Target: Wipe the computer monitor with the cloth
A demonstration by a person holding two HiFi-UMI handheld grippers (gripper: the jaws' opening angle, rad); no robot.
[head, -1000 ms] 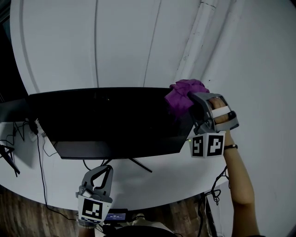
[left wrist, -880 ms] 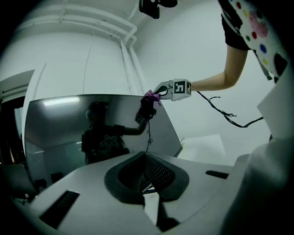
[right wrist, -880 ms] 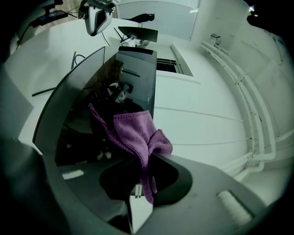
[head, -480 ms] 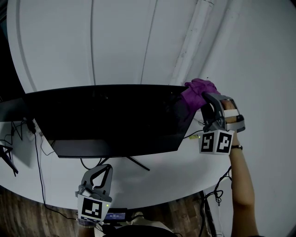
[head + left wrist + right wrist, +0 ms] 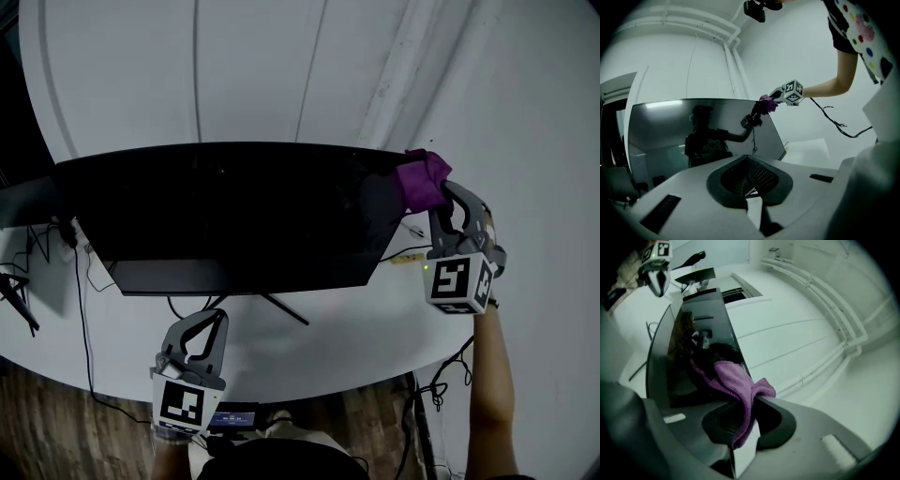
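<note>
R tongs [image 5: 444,195] pinch purple cloth [image 5: 422,180] against monitor [image 5: 225,216] top-right corner, bunched so it presses the glass. L tongs [image 5: 208,323] pressed together, empty, parked low by tabletop [image 5: 356,333] edge, prob. to stay clear.

Left gripper [image 5: 208,323] and right gripper [image 5: 448,199]: grey moulded shells with dark textured jaw linings. Each bore a marker cube [image 5: 459,281] in black-and-white squares. A thin dark cable [image 5: 829,119] ran from the right cube. Behind that cube: dark wrist band [image 5: 487,302], black short sleeve [image 5: 841,35].
</note>
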